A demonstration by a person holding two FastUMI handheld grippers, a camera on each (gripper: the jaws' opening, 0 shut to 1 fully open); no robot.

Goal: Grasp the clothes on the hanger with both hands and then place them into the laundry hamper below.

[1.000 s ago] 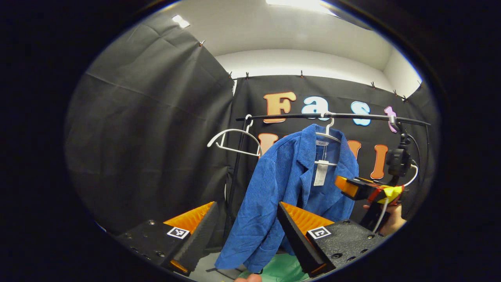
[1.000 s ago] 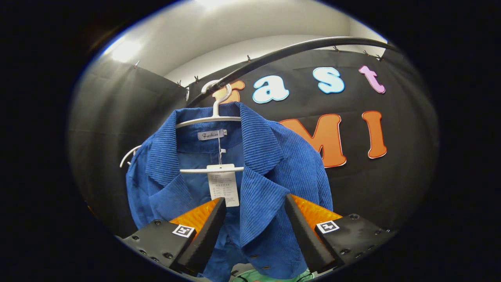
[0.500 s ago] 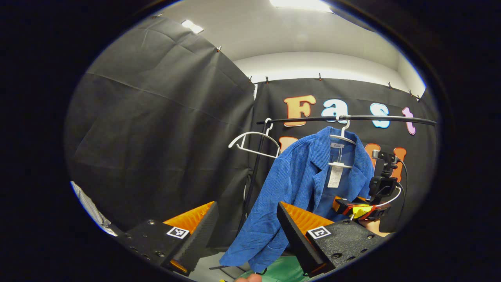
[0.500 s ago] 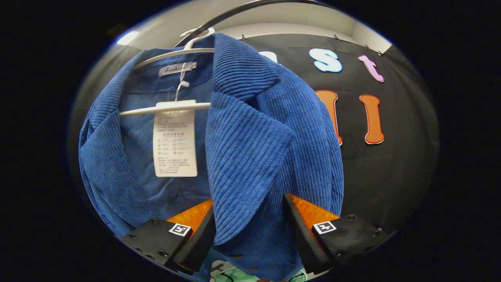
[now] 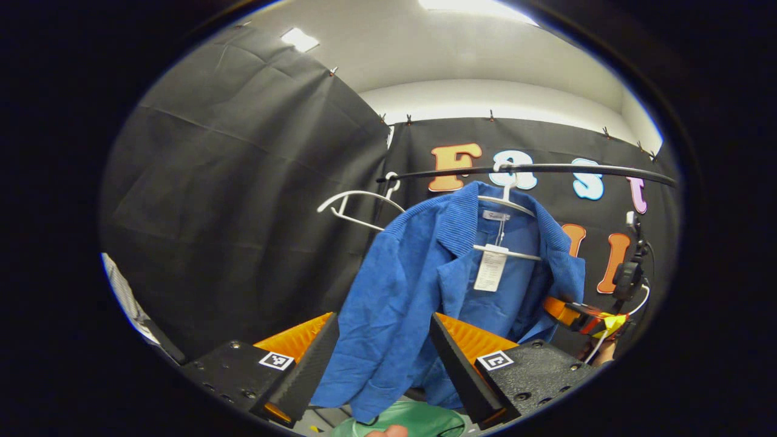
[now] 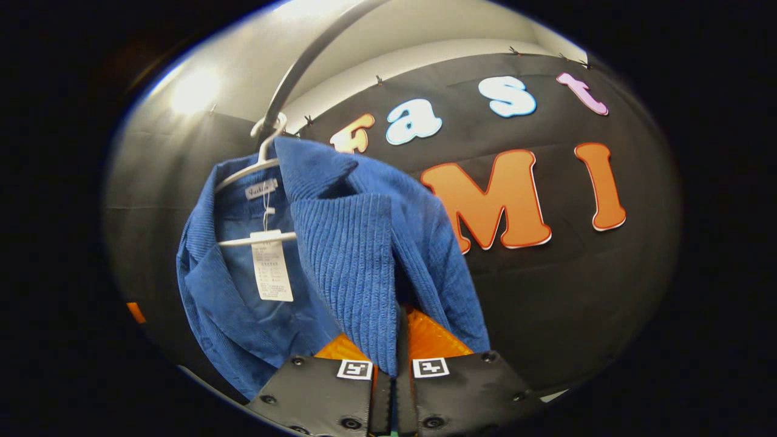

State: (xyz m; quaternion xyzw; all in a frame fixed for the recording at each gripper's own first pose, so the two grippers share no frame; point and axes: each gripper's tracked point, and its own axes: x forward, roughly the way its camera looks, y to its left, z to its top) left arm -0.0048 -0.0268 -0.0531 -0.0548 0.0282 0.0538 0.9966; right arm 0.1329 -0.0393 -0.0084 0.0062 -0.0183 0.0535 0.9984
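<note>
Clothes here are one blue corduroy jacket (image 5: pixel 425 273), hanging on a white hanger (image 6: pixel 258 164) from the rail (image 5: pixel 546 172). It is looking soft and floppy, likely to sag and drag the hanger. The right gripper (image 6: pixel 391 346) is pinching the lapel, fingers closed on cloth. The left gripper (image 5: pixel 382 358) is framing the other front panel, fingers apart; that edge seems a good hold. The green hamper (image 5: pixel 413 419) is waiting below.
</note>
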